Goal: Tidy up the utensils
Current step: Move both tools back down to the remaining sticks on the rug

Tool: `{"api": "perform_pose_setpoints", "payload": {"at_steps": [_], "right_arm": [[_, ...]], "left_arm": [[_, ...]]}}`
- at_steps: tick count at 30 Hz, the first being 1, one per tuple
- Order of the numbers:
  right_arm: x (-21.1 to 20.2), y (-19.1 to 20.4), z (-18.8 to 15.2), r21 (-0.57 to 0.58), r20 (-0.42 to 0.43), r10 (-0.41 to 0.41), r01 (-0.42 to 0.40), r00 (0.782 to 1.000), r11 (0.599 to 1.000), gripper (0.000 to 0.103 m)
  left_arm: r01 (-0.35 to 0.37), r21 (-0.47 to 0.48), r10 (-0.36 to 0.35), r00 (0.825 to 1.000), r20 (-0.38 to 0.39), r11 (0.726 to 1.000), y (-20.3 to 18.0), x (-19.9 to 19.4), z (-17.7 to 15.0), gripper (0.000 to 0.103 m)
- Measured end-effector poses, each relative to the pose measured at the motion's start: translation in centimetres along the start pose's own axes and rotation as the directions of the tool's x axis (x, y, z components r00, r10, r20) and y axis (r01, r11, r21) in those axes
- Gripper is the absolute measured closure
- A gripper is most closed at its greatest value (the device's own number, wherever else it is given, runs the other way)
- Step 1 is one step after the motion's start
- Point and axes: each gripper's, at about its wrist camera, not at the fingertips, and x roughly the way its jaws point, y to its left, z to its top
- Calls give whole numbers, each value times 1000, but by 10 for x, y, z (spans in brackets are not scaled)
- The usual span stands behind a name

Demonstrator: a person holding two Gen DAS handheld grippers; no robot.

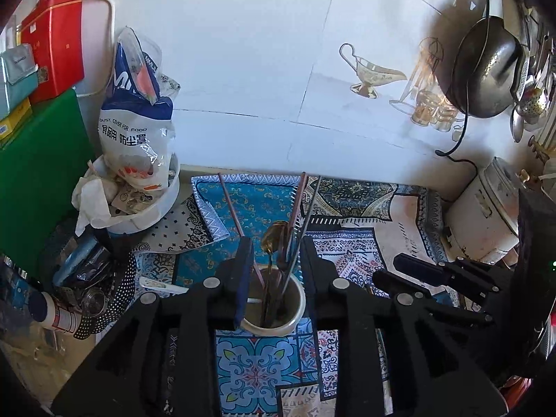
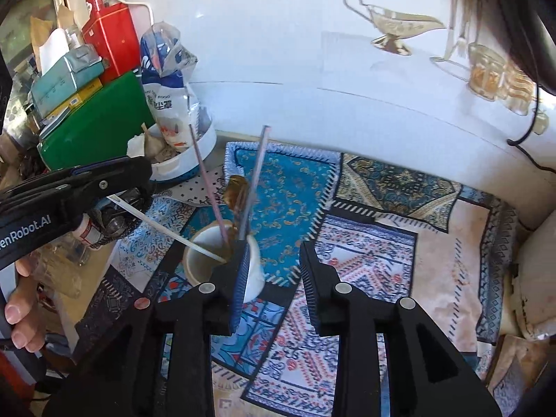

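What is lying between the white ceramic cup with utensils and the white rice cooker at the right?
In the left wrist view, only the patterned cloth and the right gripper lie between the white ceramic cup and the white rice cooker.

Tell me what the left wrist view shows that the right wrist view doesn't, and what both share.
Only the left wrist view shows the hanging wok and the white rice cooker. Only the right wrist view shows a person's hand holding the left gripper. Both show the cup with chopsticks and a gold spoon standing in it.
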Motion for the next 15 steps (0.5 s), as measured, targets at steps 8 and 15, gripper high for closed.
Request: {"api": "perform_pose_setpoints", "payload": {"at_steps": [8, 15], "right_arm": [[-20, -44, -24, 29, -7, -40, 40, 999, 999, 75], [-15, -86, -56, 67, -75, -83, 88, 994, 994, 75]], "left_arm": [[20, 18, -20, 1000, -15, 1000, -44, 3, -17, 68], [36, 42, -33, 996, -80, 998, -79, 26, -41, 67]]}}
